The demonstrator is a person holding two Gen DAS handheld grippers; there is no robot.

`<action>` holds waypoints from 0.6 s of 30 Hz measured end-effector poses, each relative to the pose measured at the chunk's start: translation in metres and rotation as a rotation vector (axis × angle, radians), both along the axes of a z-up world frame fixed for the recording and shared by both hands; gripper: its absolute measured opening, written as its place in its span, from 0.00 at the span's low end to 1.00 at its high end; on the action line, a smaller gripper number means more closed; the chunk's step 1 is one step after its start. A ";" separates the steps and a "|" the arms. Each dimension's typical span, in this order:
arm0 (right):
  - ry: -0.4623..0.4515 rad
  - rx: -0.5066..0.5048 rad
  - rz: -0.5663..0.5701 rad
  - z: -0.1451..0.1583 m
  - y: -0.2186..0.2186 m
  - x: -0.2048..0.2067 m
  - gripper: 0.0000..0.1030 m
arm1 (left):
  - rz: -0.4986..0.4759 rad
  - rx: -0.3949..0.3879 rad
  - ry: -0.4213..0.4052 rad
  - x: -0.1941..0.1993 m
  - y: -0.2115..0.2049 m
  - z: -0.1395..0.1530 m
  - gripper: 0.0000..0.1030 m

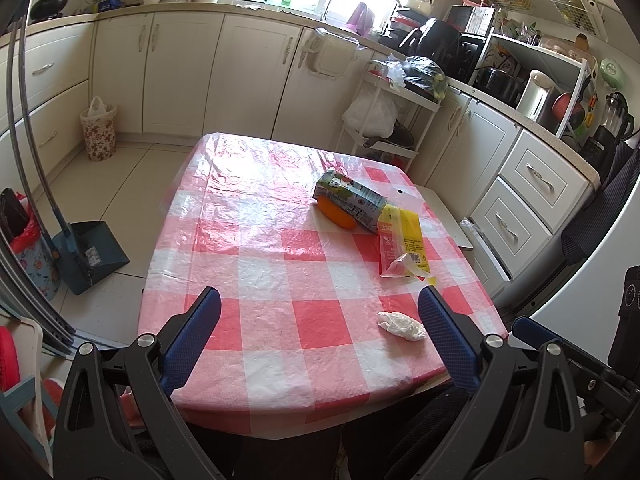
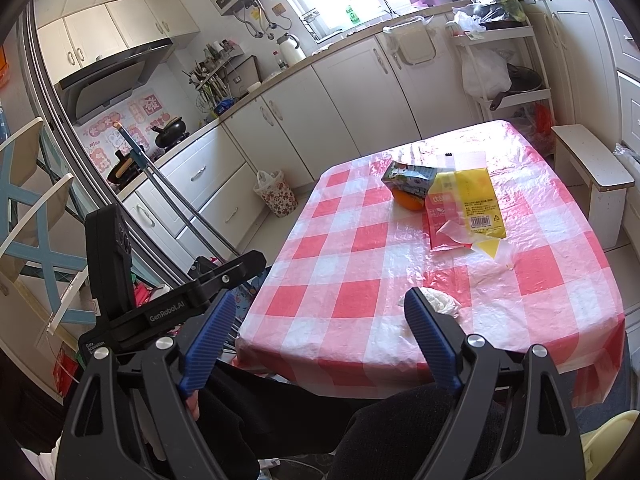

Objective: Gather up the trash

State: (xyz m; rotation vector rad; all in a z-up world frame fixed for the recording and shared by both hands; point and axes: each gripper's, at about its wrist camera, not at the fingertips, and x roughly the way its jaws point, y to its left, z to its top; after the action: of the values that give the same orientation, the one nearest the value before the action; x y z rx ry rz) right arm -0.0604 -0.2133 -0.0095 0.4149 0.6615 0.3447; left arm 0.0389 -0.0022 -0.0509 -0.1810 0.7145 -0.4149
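A square table (image 1: 280, 264) draped in crinkled, glossy red-and-white checked plastic serves as the landmark. Near its closest edge lies a crumpled white tissue wad (image 1: 401, 326), soft and lumpy. Toward the table's far right sit a printed carton (image 1: 352, 200) lying tilted on a smooth orange fruit (image 1: 336, 213), and just beside them a flat yellow-and-red plastic wrapper (image 1: 404, 240), torn at its near end. The table's left half is bare. The left gripper (image 1: 320, 300) and right gripper (image 2: 320, 300) both hover over the near edge, ribbed blue pads spread wide, holding nothing. Beyond the table's far left corner, a floral waste basket (image 1: 98, 132) stands on the tiled floor; a dustpan (image 1: 90, 254) leans left of the table.
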 end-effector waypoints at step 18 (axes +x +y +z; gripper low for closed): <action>0.001 0.002 0.000 0.000 0.000 0.000 0.80 | 0.002 -0.002 0.003 -0.001 0.001 0.001 0.92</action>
State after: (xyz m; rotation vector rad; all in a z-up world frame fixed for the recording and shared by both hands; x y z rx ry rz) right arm -0.0606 -0.2136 -0.0092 0.4170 0.6621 0.3447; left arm 0.0382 -0.0008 -0.0504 -0.1847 0.7165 -0.4132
